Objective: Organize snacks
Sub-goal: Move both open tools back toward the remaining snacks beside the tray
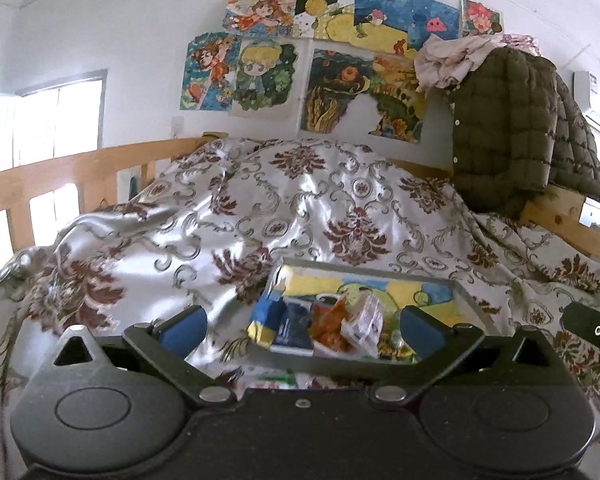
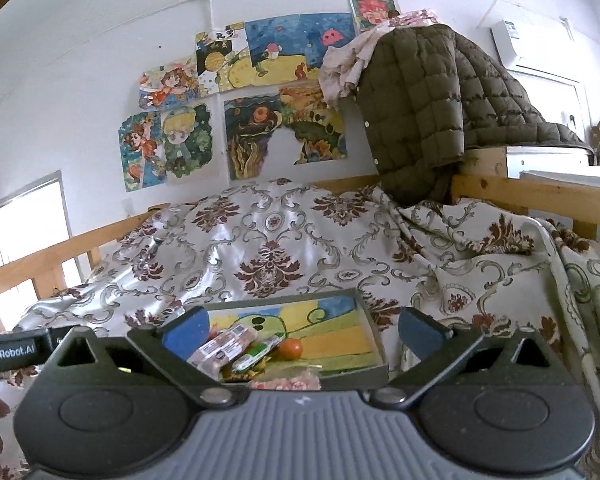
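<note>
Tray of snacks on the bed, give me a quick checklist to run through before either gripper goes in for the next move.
1. Left gripper open and empty: ok, jaws stand wide with nothing between the pads.
2. Right gripper open and empty: ok, same.
3. Tray in reach ahead of both grippers: ok, it lies just past the fingertips on the bedspread.
4. Snacks inside the tray: ok for the orange, the green packet and the blue box; a pink packet at the near rim, cannot tell.
5. Tray sitting flat: cannot tell, the cloth under it is rumpled.
6. Free room in the tray: ok, its right half is bare.
</note>
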`<state>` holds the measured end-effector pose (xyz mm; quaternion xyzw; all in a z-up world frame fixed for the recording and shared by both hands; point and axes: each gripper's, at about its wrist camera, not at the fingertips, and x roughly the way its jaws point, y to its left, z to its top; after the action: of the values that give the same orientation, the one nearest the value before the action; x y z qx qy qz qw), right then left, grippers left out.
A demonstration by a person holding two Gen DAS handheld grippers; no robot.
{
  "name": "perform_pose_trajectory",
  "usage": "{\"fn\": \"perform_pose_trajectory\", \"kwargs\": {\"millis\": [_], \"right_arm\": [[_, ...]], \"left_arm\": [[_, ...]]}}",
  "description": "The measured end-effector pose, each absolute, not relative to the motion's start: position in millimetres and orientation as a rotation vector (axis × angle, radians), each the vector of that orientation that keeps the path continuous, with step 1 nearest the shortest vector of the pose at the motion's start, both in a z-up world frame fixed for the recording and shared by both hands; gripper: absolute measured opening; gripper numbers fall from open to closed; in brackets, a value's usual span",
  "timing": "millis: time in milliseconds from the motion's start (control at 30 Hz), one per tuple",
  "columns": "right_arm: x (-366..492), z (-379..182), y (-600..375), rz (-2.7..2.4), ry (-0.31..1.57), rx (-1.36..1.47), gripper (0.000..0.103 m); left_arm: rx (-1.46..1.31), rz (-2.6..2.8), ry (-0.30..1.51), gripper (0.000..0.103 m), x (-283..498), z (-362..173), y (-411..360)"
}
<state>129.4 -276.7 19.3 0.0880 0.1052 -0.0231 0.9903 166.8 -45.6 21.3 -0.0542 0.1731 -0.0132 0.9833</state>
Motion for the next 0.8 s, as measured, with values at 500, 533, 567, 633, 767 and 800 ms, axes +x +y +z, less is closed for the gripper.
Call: {"fn": "perform_pose_trajectory", "kwargs": {"millis": [500, 533, 567, 633, 767, 800], "right_arm": [[81, 7, -254, -0.019, 0.280, 0.175, 0.103], [79, 7, -253, -0.019, 0.284, 0.177, 0.103], [77, 6, -252, -0.019, 0.288, 0.180, 0.103], [74, 6, -251, -0.015, 0.297, 0.183, 0.103], [66, 3, -246, -0.015, 0.314, 0.181, 0.103], [65, 3, -245, -0.014, 0.316, 0.179, 0.103]], "left_arm": [[-0.094, -0.018, 0.414, 0.102, 109, 5, -28], [-0.094, -0.015, 0.420, 0.102, 106, 4, -27], [-0.096, -0.011, 0.424, 0.102, 102, 3, -25], [-0.101, 0.000, 0.436, 0.102, 96, 1, -22], [-0.103, 0.030, 0.452, 0.102, 87, -1, -17], [-0.102, 0.037, 0.456, 0.102, 85, -1, -16]]}}
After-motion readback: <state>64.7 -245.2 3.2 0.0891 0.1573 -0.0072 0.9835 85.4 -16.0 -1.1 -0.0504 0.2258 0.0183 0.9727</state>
